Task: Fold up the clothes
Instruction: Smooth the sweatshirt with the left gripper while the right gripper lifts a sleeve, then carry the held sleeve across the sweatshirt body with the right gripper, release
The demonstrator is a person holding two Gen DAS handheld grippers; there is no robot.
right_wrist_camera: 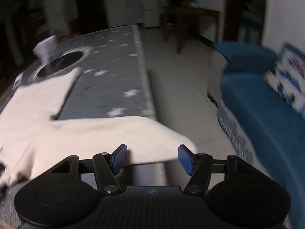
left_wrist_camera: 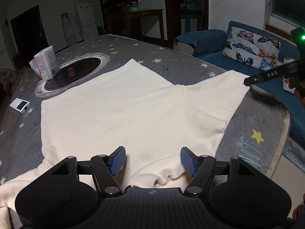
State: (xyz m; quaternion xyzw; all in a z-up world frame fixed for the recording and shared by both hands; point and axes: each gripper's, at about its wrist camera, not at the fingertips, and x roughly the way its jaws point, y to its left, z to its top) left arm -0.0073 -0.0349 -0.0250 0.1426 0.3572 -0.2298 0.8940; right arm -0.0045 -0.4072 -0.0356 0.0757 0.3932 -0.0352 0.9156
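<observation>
A cream sweatshirt (left_wrist_camera: pixel 122 114) lies spread flat on a grey star-patterned table (left_wrist_camera: pixel 253 118). My left gripper (left_wrist_camera: pixel 153 159) is open, its blue pads on either side of the collar at the near edge. One sleeve stretches to the right table edge, where the right gripper's black finger shows in the left wrist view (left_wrist_camera: pixel 266 75) at the cuff. In the blurred right wrist view the sleeve end (right_wrist_camera: pixel 152 139) hangs over the table edge, and my right gripper (right_wrist_camera: pixel 152 158) is open just in front of it.
A round black hob (left_wrist_camera: pixel 74 72) is set in the table at the far left, with a paper packet (left_wrist_camera: pixel 45 63) on it. A small white device (left_wrist_camera: pixel 20 105) lies at the left edge. A blue sofa (left_wrist_camera: pixel 209 42) with a butterfly cushion (left_wrist_camera: pixel 251 47) stands to the right.
</observation>
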